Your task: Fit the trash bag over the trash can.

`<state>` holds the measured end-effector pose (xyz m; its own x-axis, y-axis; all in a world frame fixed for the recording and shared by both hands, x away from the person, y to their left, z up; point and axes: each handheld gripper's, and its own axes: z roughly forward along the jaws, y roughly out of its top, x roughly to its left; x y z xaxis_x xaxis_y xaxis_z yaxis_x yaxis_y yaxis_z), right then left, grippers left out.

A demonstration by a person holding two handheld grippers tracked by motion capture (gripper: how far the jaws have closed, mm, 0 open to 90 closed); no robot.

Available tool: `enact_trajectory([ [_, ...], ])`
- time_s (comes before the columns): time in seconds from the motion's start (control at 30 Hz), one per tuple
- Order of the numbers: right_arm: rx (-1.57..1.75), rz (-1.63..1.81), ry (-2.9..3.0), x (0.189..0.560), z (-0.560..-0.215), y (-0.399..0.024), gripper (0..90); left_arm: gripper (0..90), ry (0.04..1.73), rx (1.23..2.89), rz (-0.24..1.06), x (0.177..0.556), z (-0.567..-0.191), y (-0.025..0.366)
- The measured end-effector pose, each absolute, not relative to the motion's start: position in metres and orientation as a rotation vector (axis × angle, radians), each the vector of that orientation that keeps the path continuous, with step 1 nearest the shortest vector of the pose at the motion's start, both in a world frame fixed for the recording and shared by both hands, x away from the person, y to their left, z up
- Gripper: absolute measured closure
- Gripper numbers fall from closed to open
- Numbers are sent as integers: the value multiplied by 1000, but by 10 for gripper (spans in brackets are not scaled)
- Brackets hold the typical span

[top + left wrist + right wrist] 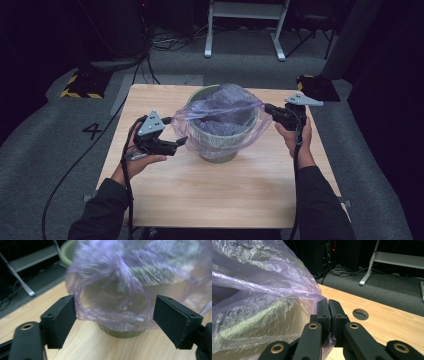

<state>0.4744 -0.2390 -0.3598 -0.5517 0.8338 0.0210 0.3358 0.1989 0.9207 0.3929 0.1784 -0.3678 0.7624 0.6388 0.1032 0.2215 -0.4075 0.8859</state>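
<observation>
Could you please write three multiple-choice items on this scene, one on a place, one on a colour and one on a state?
1. Where does the green bin stand?
A. On the wooden table
B. On the floor
C. On a shelf

2. What colour is the plastic bag draped over the bin?
A. Black
B. Purple
C. Yellow

3. How do the two grippers stand?
A. Both open
B. Both shut on the bag
C. The left gripper is open, and the right gripper is shut on the bag

Answers:
1 A, the high view shows the bin on the tabletop.
2 B, the film is translucent purple.
3 C, the left jaws stand wide apart while the right jaws pinch film.
</observation>
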Motion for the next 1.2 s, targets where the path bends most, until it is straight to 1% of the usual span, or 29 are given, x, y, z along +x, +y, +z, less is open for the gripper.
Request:
enact_trajectory([
  [0.03, 1086, 1333, 1988, 474, -360, -239, 878, 207, 650, 1980, 537, 393, -368, 178],
  [0.1, 1084, 1341, 1993, 473, -360, -238, 876, 352, 660, 2039, 540, 398, -377, 168],
  [0.13, 1084, 1341, 1993, 473, -360, -238, 876, 399, 660, 2039, 540, 398, -377, 168],
  [0.17, 1076, 1334, 2001, 473, -361, -237, 870, 445, 679, 2083, 544, 402, -383, 161],
  [0.2, 1074, 1334, 2006, 473, -362, -236, 867, 508, 679, 2091, 549, 404, -385, 160],
  [0.3, 1068, 1316, 2024, 473, -364, -235, 863, 625, 686, 2114, 529, 409, -391, 156],
  [0.37, 1068, 1314, 2027, 473, -365, -235, 862, 642, 705, 2129, 535, 414, -397, 154],
  [0.4, 1071, 1313, 2026, 473, -366, -235, 862, 691, 701, 2137, 529, 415, -400, 153],
  [0.43, 1071, 1313, 2026, 473, -366, -235, 862, 703, 701, 2137, 529, 415, -400, 153],
  [0.53, 1082, 1306, 2030, 474, -373, -235, 859, 703, 717, 2167, 529, 420, -411, 149],
  [0.6, 1085, 1311, 2030, 474, -375, -235, 855, 686, 726, 2143, 520, 421, -413, 154],
  [0.63, 1087, 1311, 2028, 474, -376, -236, 854, 663, 726, 2143, 520, 421, -413, 154],
  [0.67, 1085, 1313, 2025, 474, -375, -236, 853, 618, 716, 2103, 506, 417, -411, 160],
  [0.7, 1085, 1313, 2025, 474, -375, -236, 853, 562, 716, 2103, 506, 417, -411, 160],
  [0.73, 1076, 1326, 2010, 472, -373, -237, 823, 496, 705, 2057, 505, 411, -406, 169],
  [0.77, 1076, 1326, 2010, 472, -373, -237, 823, 466, 705, 2057, 505, 411, -406, 169],
  [0.8, 1076, 1328, 2002, 472, -372, -237, 803, 466, 697, 2035, 518, 407, -402, 174],
  [0.83, 1077, 1331, 1990, 470, -370, -238, 750, 409, 684, 2003, 525, 402, -398, 181],
  [0.87, 1090, 1344, 1960, 468, -365, -240, 613, 338, 674, 1968, 526, 397, -392, 191],
  [0.9, 1090, 1344, 1960, 468, -365, -240, 613, 310, 674, 1968, 526, 397, -392, 191],
  [0.93, 1092, 1348, 1950, 467, -363, -241, 563, 310, 670, 1959, 519, 395, -387, 198],
  [0.97, 1091, 1368, 1940, 465, -358, -244, 509, 272, 665, 1951, 521, 393, -385, 201],
  [1.03, 1081, 1376, 1935, 463, -354, -246, 459, 249, 667, 1924, 529, 391, -379, 208],
  [1.07, 1054, 1388, 1929, 459, -349, -250, 423, 205, 663, 1914, 522, 390, -374, 213],
  [1.13, 1045, 1396, 1934, 459, -347, -250, 410, 187, 659, 1906, 520, 388, -372, 215],
  [1.17, 1007, 1389, 1956, 457, -344, -249, 369, 186, 650, 1881, 529, 385, -366, 218],
  [1.2, 987, 1384, 1963, 456, -343, -248, 362, 189, 650, 1881, 529, 385, -366, 218],
])
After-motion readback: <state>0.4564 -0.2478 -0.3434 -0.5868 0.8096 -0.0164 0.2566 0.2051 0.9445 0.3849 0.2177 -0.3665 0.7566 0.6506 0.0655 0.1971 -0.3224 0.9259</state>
